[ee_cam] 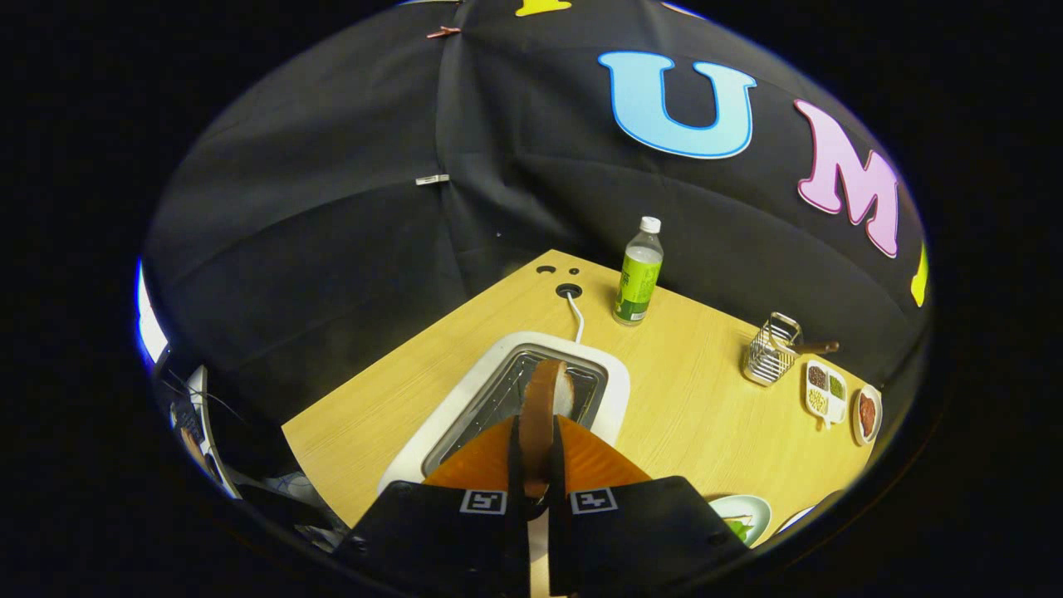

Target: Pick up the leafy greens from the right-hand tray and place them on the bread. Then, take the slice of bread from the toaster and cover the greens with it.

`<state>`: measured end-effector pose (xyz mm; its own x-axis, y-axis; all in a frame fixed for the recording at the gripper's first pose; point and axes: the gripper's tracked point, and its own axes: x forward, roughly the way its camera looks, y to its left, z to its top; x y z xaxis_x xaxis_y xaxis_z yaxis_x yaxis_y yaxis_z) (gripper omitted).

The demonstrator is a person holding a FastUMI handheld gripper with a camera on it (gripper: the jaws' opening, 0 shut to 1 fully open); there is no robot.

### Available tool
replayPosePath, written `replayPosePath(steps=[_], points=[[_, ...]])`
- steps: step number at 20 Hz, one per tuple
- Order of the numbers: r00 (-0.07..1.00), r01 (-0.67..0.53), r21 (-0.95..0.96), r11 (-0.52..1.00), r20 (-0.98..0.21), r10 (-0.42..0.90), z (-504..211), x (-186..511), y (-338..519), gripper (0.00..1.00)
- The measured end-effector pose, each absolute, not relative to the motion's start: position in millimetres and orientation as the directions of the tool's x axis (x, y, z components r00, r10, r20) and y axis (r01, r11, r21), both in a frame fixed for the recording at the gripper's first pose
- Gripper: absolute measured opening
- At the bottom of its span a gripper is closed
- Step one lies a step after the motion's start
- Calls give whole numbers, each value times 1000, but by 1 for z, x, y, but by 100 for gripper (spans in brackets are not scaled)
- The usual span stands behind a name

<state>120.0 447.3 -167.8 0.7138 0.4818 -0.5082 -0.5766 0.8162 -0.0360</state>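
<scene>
I have the tongs (538,465) clenched on the slice of bread (544,399): both fingers press on its flat sides, and the slice stands on edge between them with its brown crust facing me and a bit of pale crumb showing at its far end. I take the toaster (610,390) as my landmark. The slice sits right above the toaster's open slot, its far end over the metal grid inside; I cannot tell whether it touches the grid or hangs free of it. The toaster is white with rounded corners and rests on the wooden desk (689,399). A white cable (575,320) runs from the toaster's far side to a round hole in the desk just behind it.

Beyond the toaster and a little to its right stands a clear bottle (638,274) with a green label and a white cap, upright. Well to the right of the toaster I see a small wire basket (771,353), and just past that a white divided dish (825,392) holding dark and green bits, with a small round dish (867,414) of something red beside it. To the right of the toaster and nearer to me than it, close by the tongs, a pale green plate (741,513) carries the leafy greens (737,528), partly hidden behind the tongs' body.
</scene>
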Motion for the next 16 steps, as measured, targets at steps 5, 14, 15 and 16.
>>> replayPosePath(steps=[5, 14, 15, 16], points=[[737, -566, -3, 824, -449, 505, -128, 119, 437, 13], [776, -521, 86, 849, -366, 513, -59, 111, 385, 13], [782, -508, 99, 856, -362, 507, -56, 109, 375, 13], [791, -491, 106, 864, -360, 494, -53, 109, 361, 13]])
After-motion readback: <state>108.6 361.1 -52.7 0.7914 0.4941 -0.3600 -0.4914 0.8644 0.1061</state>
